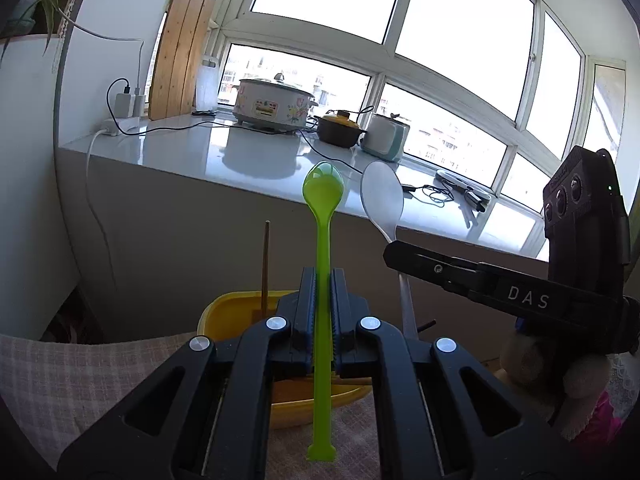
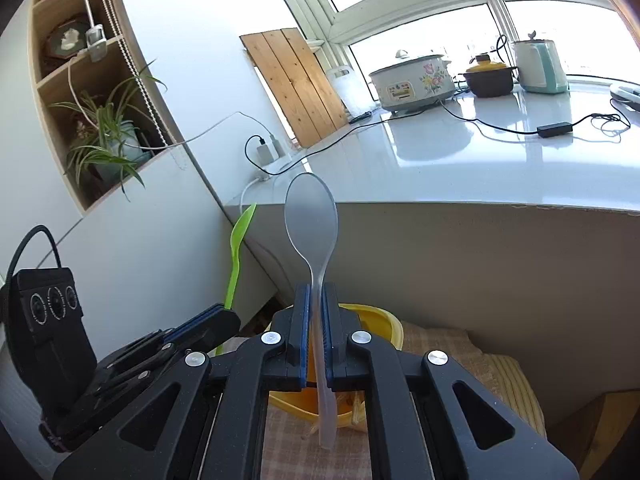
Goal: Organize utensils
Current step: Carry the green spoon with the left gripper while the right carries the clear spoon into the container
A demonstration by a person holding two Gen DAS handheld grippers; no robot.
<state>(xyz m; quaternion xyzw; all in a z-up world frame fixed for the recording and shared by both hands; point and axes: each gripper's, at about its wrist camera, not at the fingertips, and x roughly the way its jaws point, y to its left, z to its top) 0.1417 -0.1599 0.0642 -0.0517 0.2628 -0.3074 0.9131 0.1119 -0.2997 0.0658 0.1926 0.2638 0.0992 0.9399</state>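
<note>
Left claw (image 1: pixel 322 280) clamps upright green spoon (image 1: pixel 322 240).

counter (image 2: pixel 460 168): glossy white, runs along under the big window (image 1: pixel 460 40)
slow cooker (image 2: pixel 414 80): white, flower print, lid on
clay pot (image 2: pixel 489 78): brown with a yellow lid, sits between the cooker and the kettle (image 2: pixel 540 66)
wood board (image 2: pixel 296 84): leaning in the corner
chargers (image 1: pixel 128 105): plugged into a power strip, cables trailing
spider plant (image 2: pixel 106 140): tucked in a shelf cubby
checked cloth (image 1: pixel 52 380): down low, under everything
</note>
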